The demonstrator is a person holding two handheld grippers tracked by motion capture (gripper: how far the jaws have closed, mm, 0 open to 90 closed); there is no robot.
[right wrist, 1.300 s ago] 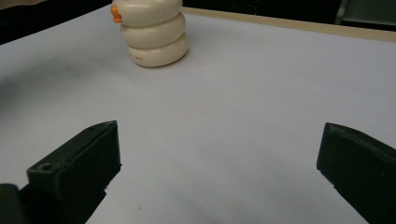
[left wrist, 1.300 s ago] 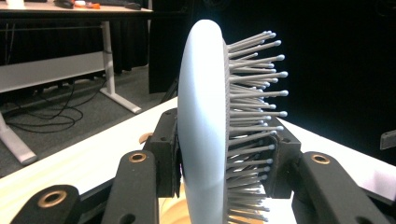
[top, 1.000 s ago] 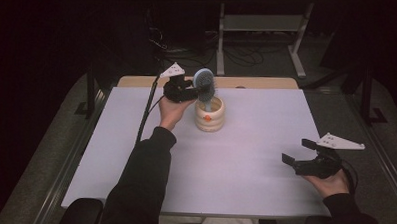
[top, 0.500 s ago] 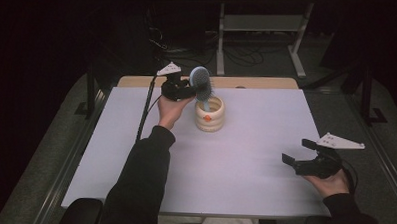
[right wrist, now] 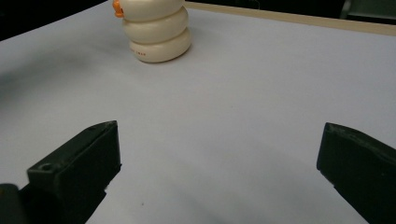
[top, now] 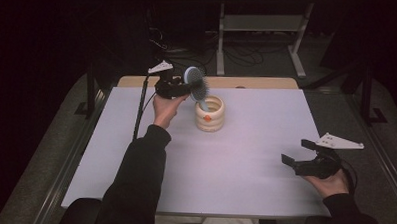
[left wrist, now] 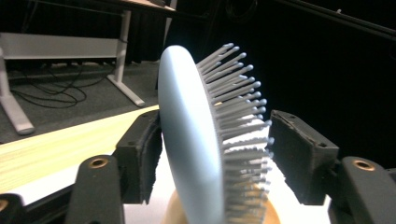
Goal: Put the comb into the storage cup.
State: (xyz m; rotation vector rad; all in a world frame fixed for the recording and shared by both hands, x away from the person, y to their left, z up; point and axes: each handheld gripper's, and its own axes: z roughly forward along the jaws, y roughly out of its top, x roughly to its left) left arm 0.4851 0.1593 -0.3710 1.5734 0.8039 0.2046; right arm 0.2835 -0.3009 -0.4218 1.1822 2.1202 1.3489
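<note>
A pale blue hairbrush (top: 194, 81) stands tilted with its handle down inside a cream ribbed cup (top: 210, 114) that has an orange mark, at the table's far middle. My left gripper (top: 186, 86) reaches in from the left around the brush head. In the left gripper view the brush (left wrist: 187, 140) sits between the jaws; they have just been opening, and the right pad stands off the bristles. The cup (left wrist: 176, 211) shows below. My right gripper (top: 298, 154) rests open near the table's right edge, nothing between its fingers (right wrist: 84, 158); the cup (right wrist: 156, 32) lies far ahead.
The white table top (top: 245, 158) spreads wide between the cup and the right hand. A wooden strip (top: 257, 83) runs along the far edge. Metal frame legs (top: 259, 24) and cables stand on the dark floor beyond.
The left gripper and the brush head have shifted slightly to the left. The brush leans more over the cup. The right gripper has stayed put.
</note>
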